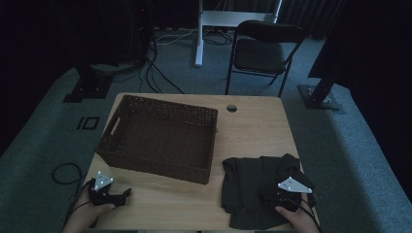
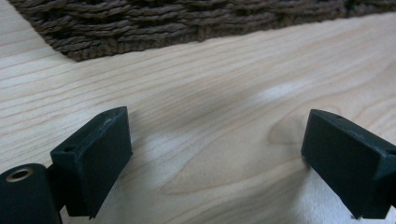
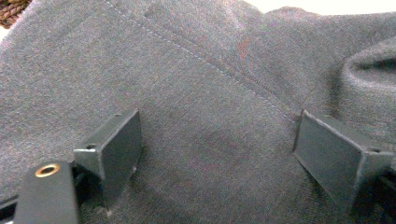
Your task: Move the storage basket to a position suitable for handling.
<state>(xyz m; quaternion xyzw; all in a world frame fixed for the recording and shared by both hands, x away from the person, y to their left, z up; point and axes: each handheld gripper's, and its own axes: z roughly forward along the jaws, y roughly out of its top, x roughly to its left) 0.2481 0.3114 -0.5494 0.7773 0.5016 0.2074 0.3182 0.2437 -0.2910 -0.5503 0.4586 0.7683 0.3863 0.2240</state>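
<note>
1. The dark grey garment lies crumpled on the near right part of the wooden table, its left edge just beside the near right corner of the basket. In the right gripper view its cloth shows a stitched seam running across it and a rolled fold at the far right.
2. The right gripper rests on the near part of the garment, held by the person's right hand. Its jaws stand wide apart, down on the cloth or just above it, with nothing pinched between them; the right gripper has flat cloth across the whole gap.
3. The left gripper sits at the near left corner of the table, held by the left hand, jaws pointing toward the middle of the table. Its jaws are also spread wide over bare wood; the left gripper holds nothing.
4. The brown woven basket stands on the left half of the table, open-topped and with nothing visible inside. Its near wall lies a little ahead of the left gripper.
5. A round hole is set in the table near its far edge, right of the basket.
6. Beyond the table a dark folding chair stands on the grey carpet, with a white stand leg and loose cables to its left.
</note>
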